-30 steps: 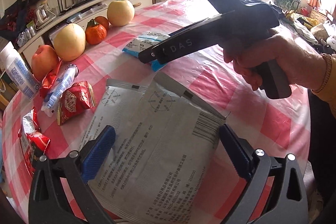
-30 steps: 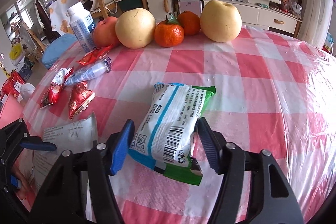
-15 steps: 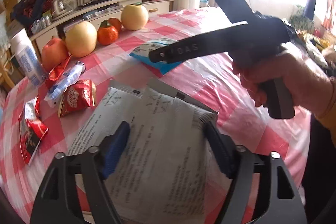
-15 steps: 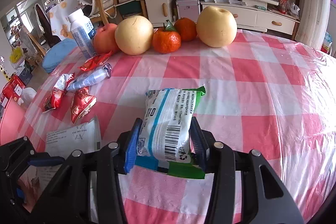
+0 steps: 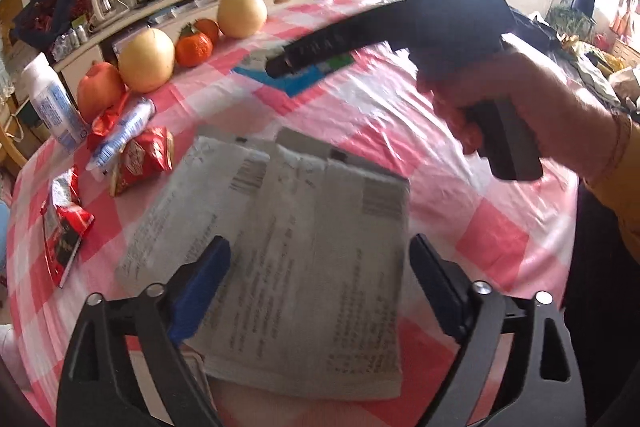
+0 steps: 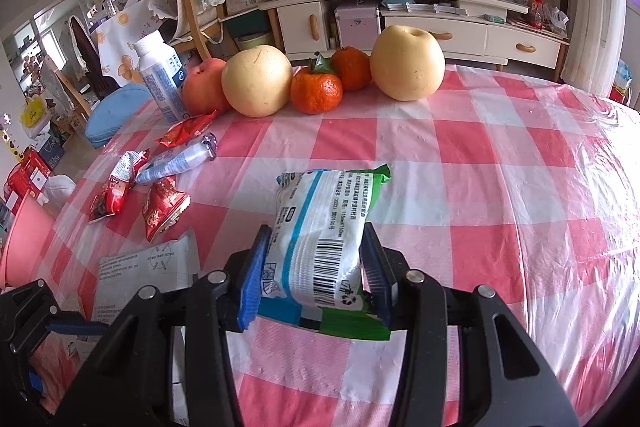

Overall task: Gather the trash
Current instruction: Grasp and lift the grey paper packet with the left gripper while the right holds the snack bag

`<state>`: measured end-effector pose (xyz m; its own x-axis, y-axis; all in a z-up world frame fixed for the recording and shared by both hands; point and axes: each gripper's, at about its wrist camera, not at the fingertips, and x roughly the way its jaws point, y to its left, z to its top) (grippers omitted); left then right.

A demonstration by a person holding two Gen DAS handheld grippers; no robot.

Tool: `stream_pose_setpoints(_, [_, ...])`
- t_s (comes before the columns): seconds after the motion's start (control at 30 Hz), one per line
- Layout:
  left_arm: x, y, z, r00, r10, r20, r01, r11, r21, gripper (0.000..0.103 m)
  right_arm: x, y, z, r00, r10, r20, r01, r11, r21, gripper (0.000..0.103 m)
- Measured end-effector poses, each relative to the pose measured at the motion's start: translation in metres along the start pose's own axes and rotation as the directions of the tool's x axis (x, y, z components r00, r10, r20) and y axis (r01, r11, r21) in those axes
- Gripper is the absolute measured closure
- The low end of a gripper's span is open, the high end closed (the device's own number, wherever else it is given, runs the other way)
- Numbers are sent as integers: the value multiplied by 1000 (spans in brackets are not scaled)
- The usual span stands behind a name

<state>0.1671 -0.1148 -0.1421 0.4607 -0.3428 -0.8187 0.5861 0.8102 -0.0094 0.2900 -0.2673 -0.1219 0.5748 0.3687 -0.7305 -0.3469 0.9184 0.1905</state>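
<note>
Crinkled white plastic with a barcode, blue stripe and green end, the snack packet (image 6: 320, 251) sits clamped between the blue-padded fingers of the right tool (image 6: 316, 273), pinched at its middle so the sides bulge, its far end pointing out over the counter (image 6: 500, 195). The left tool (image 5: 316, 291) stands with its fingers wide apart on either side of a flat grey printed pouch (image 5: 296, 247), which lies creased on the glossy red-and-white checked covering; whether the pads touch it I cannot tell. Left of the pouch lie small shiny red wrappers (image 6: 164, 211) and a slim blue-white tube packet (image 6: 176, 159), loosely scattered near the counter's rounded left edge. Along the far edge stand smooth round fruit: two pale pears (image 6: 406, 63), two oranges (image 6: 316, 91) and a red apple (image 6: 204, 87), with a white bottle (image 6: 160, 75) beside them. The checked surface to the right of the packet lies bare and wrinkled, shining under window light.
</note>
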Motion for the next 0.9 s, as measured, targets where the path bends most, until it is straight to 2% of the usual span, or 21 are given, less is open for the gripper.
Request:
stream_pose_setpoints(0.07, [4, -5, -4, 999, 28, -22, -28, 999, 20, 11, -2, 1, 0, 1000, 5, 6, -5, 1000, -1, 57])
stream_pose_setpoints(0.13, [5, -8, -6, 998, 56, -10, -56, 998, 21, 11, -3, 3, 1, 1000, 11, 11, -11, 1000, -4, 57])
stream_pose_setpoints(0.17, [5, -8, -5, 998, 57, -8, -57, 998, 13, 11, -4, 4, 1, 1000, 15, 13, -15, 1000, -6, 57])
stream_pose_setpoints(0.3, [2, -7, -6, 999, 34, 25, -33, 998, -55, 26, -4, 8, 0, 1000, 25, 13, -25, 999, -20, 57])
stream_pose_setpoints(0.43, [1, -10, -9, 998, 54, 25, -51, 993, -103, 31, -9, 11, 0, 999, 35, 23, -34, 999, -26, 57])
stream_pose_setpoints(0.73, [-7, -15, -13, 997, 68, 45, -60, 984, -167, 39, -15, 20, -6, 999, 26, 34, -24, 998, -53, 57])
stream_pose_setpoints(0.9, [-20, -12, -12, 994, 56, 94, -36, 979, -202, 39, -21, 27, -12, 999, 25, 37, -23, 998, -66, 57])
